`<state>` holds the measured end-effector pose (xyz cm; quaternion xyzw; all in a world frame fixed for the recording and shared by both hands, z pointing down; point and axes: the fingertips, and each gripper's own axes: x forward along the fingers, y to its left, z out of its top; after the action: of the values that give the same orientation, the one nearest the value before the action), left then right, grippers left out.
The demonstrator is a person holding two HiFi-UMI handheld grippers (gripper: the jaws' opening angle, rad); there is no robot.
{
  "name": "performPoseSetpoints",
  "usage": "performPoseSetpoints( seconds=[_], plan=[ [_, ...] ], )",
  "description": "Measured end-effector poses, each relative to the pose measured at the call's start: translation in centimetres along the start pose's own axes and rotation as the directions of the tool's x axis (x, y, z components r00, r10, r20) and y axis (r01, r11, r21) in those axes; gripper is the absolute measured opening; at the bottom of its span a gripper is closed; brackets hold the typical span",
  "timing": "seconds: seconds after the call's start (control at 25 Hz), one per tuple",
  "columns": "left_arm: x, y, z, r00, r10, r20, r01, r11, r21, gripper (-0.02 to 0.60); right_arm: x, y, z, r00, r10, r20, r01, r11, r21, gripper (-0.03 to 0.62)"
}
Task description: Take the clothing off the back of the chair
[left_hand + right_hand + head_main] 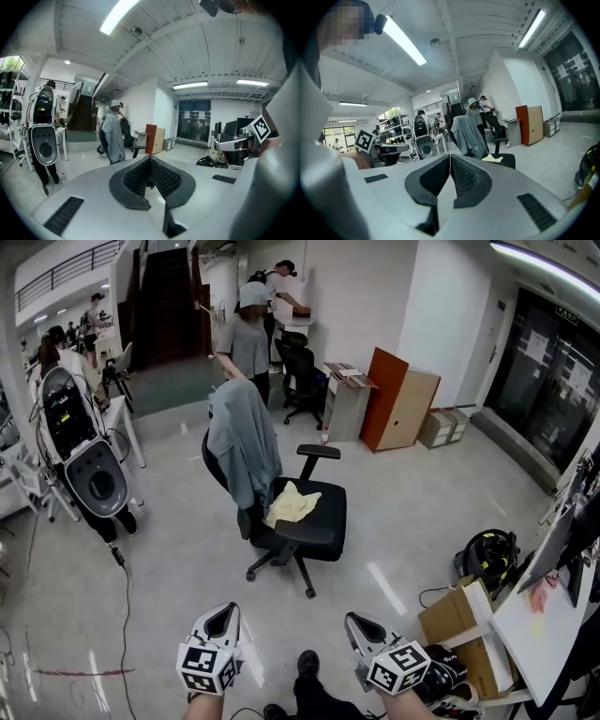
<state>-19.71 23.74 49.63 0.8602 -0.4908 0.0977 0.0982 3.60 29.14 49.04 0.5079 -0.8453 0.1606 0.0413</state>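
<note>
A grey garment (242, 446) hangs over the back of a black office chair (314, 521) in the middle of the floor; a pale yellow cloth (292, 503) lies on its seat. The garment (111, 138) also shows far off in the left gripper view, and the garment (468, 136) is closer in the right gripper view. My left gripper (222, 617) and right gripper (358, 624) are low at the near edge, well short of the chair. Both are shut with nothing between the jaws.
A person stands just behind the chair (246, 334), others farther back. A white-and-black machine (84, 456) stands at the left. A second black chair (302, 376), an orange cabinet (398, 399), a cardboard box (459, 629) and a desk (544, 615) lie to the right.
</note>
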Motion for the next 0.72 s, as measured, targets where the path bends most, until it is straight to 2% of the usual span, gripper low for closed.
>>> performPoseSetpoints(
  seconds=[0.2, 0.44, 0.72],
  plan=[
    [6.0, 1.9, 2.0, 1.0, 0.027, -0.013, -0.027, 0.999, 0.019, 0.0, 5.7, -4.5, 1.6, 0.999, 0.033, 0.003, -0.033, 0.999, 0.016, 0.008],
    [13.4, 4.1, 6.6, 0.996, 0.09, 0.006, -0.09, 0.995, 0.045, 0.002, 12.5, -9.9, 5.9, 0.995, 0.102, 0.021, -0.102, 0.995, 0.003, 0.011],
    [19.2, 5.4, 9.3, 0.991, 0.136, 0.006, -0.136, 0.99, 0.04, 0.0, 16.6, -14.3, 8.9, 0.99, 0.141, 0.029, -0.141, 0.99, -0.002, 0.026]
  ],
)
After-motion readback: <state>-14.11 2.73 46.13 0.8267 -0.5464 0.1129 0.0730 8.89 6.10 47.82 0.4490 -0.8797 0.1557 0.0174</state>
